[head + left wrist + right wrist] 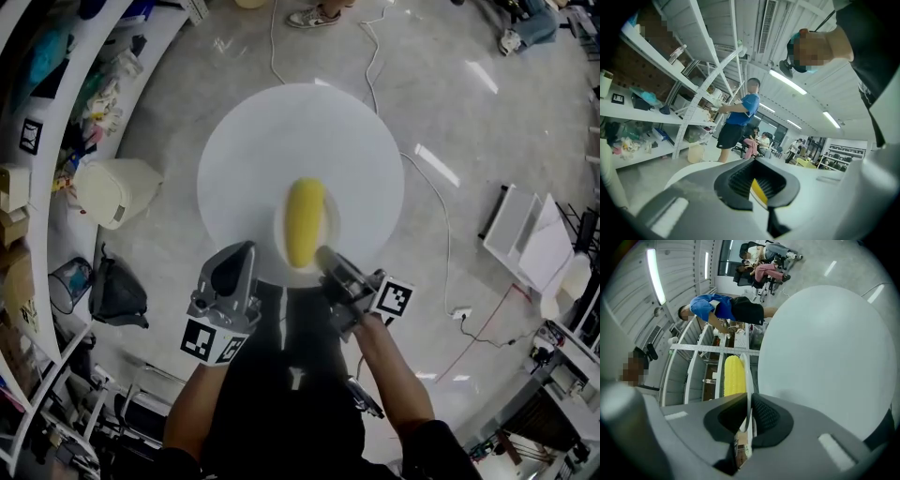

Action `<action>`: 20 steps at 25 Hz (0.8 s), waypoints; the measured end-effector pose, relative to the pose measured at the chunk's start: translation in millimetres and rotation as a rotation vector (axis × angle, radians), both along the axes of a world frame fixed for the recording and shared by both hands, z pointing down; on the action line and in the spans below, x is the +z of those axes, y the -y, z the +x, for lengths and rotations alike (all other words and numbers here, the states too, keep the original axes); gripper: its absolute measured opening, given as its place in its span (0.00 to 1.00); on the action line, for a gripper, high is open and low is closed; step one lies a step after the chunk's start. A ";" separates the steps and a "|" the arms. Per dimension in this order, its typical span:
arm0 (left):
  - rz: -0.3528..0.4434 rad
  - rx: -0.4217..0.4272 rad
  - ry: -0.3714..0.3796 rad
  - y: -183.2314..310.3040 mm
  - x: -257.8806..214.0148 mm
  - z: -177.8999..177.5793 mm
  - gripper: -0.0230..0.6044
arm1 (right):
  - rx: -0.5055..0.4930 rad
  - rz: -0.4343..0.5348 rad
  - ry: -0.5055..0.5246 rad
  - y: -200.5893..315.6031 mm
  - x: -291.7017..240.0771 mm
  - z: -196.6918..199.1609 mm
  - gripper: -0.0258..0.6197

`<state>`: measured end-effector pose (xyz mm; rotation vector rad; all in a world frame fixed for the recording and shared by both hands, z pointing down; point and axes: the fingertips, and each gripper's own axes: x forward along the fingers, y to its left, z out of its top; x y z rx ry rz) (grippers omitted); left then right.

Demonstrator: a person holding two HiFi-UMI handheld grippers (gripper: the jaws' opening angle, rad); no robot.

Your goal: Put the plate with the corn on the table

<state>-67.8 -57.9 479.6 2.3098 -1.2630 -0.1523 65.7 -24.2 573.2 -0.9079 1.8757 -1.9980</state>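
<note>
The corn (pixel 305 223) lies lengthwise on the white plate (pixel 331 225), and we see that plate over the near edge of the round white table (pixel 281 131). In the right gripper view the plate (pixel 749 380) shows edge-on with the corn (pixel 733 376) on one face, and a strip of background separates it from the table (pixel 825 357), so we read it as held clear of the top. The right gripper (pixel 323 255) has its two dark pads pressed on the plate's near rim, one on each face (pixel 764 416). The left gripper (pixel 246 251) sits just beside the plate's left side; its jaws stand apart on nothing, and through their gap we catch a sliver of the corn (pixel 759 191). Further out, a cable (pixel 433 192) trails over the pale floor right of the table, a white bin (pixel 112 192) stands to its left near the shelves (pixel 47 112), and a person in a blue shirt (pixel 738 110) stands by those shelves
</note>
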 end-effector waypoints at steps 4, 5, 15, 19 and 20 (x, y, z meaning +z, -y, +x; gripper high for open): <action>-0.007 -0.005 -0.005 6.8 15.4 2.8 0.04 | -0.006 0.004 -0.003 9.7 18.1 1.9 0.09; -0.008 -0.006 -0.007 7.9 18.2 3.5 0.04 | -0.007 0.007 -0.002 11.8 21.9 2.3 0.09; -0.043 -0.017 -0.024 9.7 46.9 15.0 0.04 | -0.004 -0.040 0.002 19.3 56.1 6.9 0.09; -0.054 -0.012 -0.032 9.8 55.2 17.4 0.04 | 0.002 -0.057 -0.015 20.4 69.4 10.5 0.09; -0.055 -0.010 -0.034 10.7 57.2 17.5 0.04 | 0.004 -0.058 -0.017 21.7 72.0 11.2 0.09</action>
